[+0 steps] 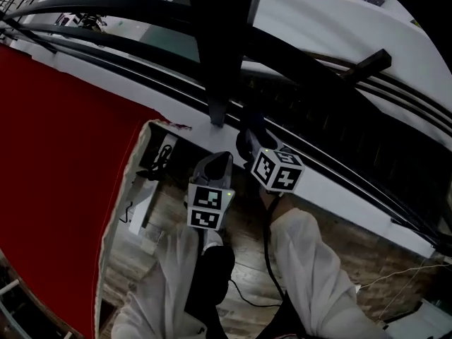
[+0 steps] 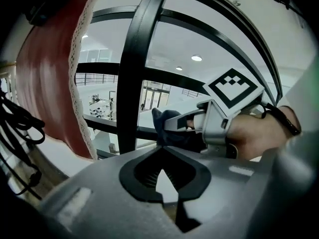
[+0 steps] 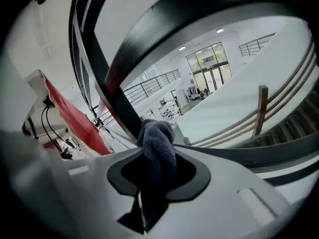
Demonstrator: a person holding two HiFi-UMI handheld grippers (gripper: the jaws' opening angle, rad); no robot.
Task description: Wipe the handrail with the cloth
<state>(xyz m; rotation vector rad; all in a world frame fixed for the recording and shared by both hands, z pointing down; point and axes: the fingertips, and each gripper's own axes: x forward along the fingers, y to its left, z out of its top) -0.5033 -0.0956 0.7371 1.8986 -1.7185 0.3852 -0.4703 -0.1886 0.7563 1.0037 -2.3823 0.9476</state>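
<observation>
In the head view the red banner (image 1: 56,175) filled the nine o'clock side. The black handrail (image 1: 99,7) arced over it from ten o'clock, and darker rails ran on toward three o'clock. A black post (image 1: 219,48) dropped from twelve o'clock to the middle of the frame. Our white sleeves (image 1: 311,274) came up from six o'clock, and both grippers sat near the centre at the foot of the post. The right gripper (image 1: 248,141) lay at two o'clock of the left gripper (image 1: 215,159). In its own view the left gripper's jaws were drawn together with nothing between them, and it pointed at the post. The right gripper's jaws were clamped on the dark blue cloth (image 3: 157,146), which bunched up out of them just in front of the post and the lower rails. We could not tell whether the cloth touched any bar. We judged that wiping had not clearly begun and that the step in hand was bringing the cloth to the rail. The next move would call for lifting the right gripper toward twelve o'clock until the cloth pressed on the handrail. It would then slide the cloth along the curve with the grip kept firm, while the left gripper stayed out of its path.
</observation>
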